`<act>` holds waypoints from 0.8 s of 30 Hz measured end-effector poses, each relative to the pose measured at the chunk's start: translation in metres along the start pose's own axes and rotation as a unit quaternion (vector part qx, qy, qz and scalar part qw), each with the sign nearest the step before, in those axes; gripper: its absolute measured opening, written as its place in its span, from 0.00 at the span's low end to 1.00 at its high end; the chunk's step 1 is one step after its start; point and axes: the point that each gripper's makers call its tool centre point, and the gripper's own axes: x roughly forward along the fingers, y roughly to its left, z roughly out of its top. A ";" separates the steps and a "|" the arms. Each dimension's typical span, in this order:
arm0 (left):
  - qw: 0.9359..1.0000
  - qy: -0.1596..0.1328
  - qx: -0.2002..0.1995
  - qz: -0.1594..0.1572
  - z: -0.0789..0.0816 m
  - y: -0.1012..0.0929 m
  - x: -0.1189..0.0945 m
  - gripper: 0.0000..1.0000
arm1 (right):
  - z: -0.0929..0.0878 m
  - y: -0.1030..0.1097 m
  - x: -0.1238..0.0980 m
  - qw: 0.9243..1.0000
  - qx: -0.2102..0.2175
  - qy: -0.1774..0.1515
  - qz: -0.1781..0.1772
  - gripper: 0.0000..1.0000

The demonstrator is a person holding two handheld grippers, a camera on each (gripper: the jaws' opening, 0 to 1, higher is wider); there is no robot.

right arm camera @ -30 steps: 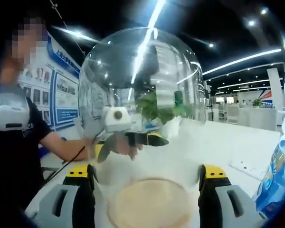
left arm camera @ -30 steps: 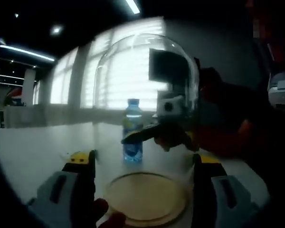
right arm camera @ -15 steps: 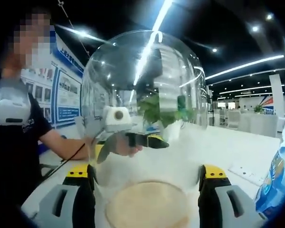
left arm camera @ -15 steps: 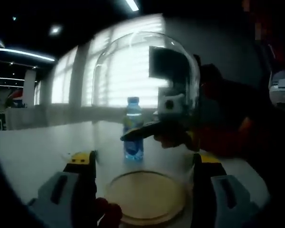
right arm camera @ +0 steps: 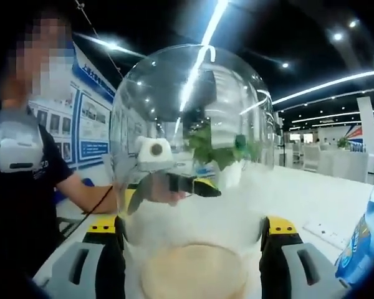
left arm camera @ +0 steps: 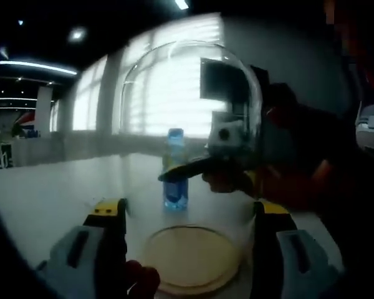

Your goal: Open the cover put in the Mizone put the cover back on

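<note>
Right gripper view: cover [right arm camera: 193, 156] seemingly between jaws

glass dome covers: one [left arm camera: 187, 124], clear, over the base
round wooden bases: one [left arm camera: 193, 258]
Mizone bottles: one [left arm camera: 174, 168], blue cap, standing on the table
white tables: one [left arm camera: 43, 193]
potted green plants: one [right arm camera: 221, 146], seen through the glass

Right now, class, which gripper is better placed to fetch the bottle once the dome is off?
Right. The bottle sits close beside the right gripper; from the left gripper it stands beyond the dome.
</note>
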 end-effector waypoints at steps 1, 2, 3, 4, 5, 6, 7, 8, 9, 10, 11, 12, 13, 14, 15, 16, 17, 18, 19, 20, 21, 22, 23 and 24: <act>1.000 -0.003 0.005 0.001 0.003 -0.001 -0.001 0.69 | 0.002 0.001 0.000 1.000 0.000 -0.001 0.001 0.84; 1.000 -0.006 0.008 0.001 0.006 -0.003 -0.003 0.69 | 0.003 0.003 0.001 1.000 0.001 0.000 0.002 0.84; 1.000 -0.009 0.011 0.001 0.008 -0.004 -0.004 0.69 | 0.004 0.005 0.001 1.000 0.001 0.000 0.004 0.84; 1.000 -0.012 0.016 0.001 0.011 -0.006 -0.006 0.69 | 0.005 0.006 0.002 1.000 0.003 0.002 0.006 0.84; 1.000 -0.012 0.018 0.001 0.012 -0.007 -0.007 0.69 | 0.005 0.009 0.003 1.000 0.003 0.010 0.009 0.84; 1.000 -0.013 0.021 0.000 0.014 -0.009 -0.009 0.69 | 0.005 0.011 0.003 1.000 0.003 0.015 0.011 0.84; 1.000 -0.014 0.025 0.000 0.015 -0.010 -0.010 0.69 | 0.005 0.013 0.003 1.000 0.002 0.017 0.013 0.84; 0.999 -0.012 0.030 0.000 0.015 -0.012 -0.011 0.69 | 0.005 0.014 0.004 1.000 0.000 0.019 0.014 0.84; 0.999 -0.010 0.034 0.000 0.016 -0.013 -0.012 0.69 | 0.005 0.015 0.004 1.000 -0.003 0.023 0.017 0.84; 0.999 -0.006 0.038 0.001 0.016 -0.014 -0.012 0.69 | 0.004 0.016 0.004 1.000 -0.005 0.024 0.018 0.84; 0.999 -0.003 0.041 0.002 0.016 -0.014 -0.013 0.69 | 0.004 0.017 0.005 0.999 -0.008 0.025 0.019 0.84; 0.999 0.000 0.043 0.003 0.015 -0.015 -0.013 0.69 | 0.004 0.018 0.004 0.999 -0.011 0.027 0.020 0.84; 0.999 0.002 0.044 0.004 0.015 -0.016 -0.013 0.69 | 0.005 0.019 0.004 0.999 -0.013 0.029 0.021 0.84; 0.999 0.003 0.043 0.004 0.015 -0.016 -0.012 0.69 | 0.006 0.020 0.002 0.999 -0.015 0.030 0.021 0.84; 0.999 0.004 0.042 0.005 0.015 -0.017 -0.011 0.69 | 0.007 0.020 0.001 0.999 -0.017 0.031 0.021 0.84; 0.999 0.004 0.039 0.006 0.015 -0.018 -0.010 0.69 | 0.008 0.021 0.000 0.999 -0.017 0.032 0.020 0.84; 0.999 0.002 0.035 0.008 0.014 -0.020 -0.010 0.69 | 0.010 0.022 -0.002 0.999 -0.020 0.032 0.020 0.84; 0.999 0.001 0.032 0.009 0.014 -0.021 -0.010 0.69 | 0.012 0.023 -0.003 0.999 -0.022 0.033 0.021 0.84; 1.000 0.000 0.030 0.011 0.014 -0.023 -0.010 0.69 | 0.013 0.025 -0.004 0.999 -0.025 0.036 0.022 0.84; 1.000 0.001 0.029 0.012 0.014 -0.025 -0.010 0.69 | 0.014 0.026 -0.004 0.999 -0.031 0.036 0.023 0.84; 0.999 0.004 0.028 0.014 0.014 -0.025 -0.010 0.69 | 0.016 0.027 -0.004 0.998 -0.038 0.037 0.022 0.84; 0.999 0.008 0.028 0.016 0.014 -0.026 -0.010 0.69 | 0.017 0.028 -0.005 0.998 -0.041 0.038 0.021 0.84; 0.999 0.011 0.027 0.017 0.014 -0.028 -0.011 0.69 | 0.019 0.030 -0.005 0.998 -0.045 0.038 0.022 0.84; 0.999 0.014 0.026 0.018 0.014 -0.029 -0.011 0.69 | 0.020 0.032 -0.006 0.998 -0.048 0.040 0.022 0.84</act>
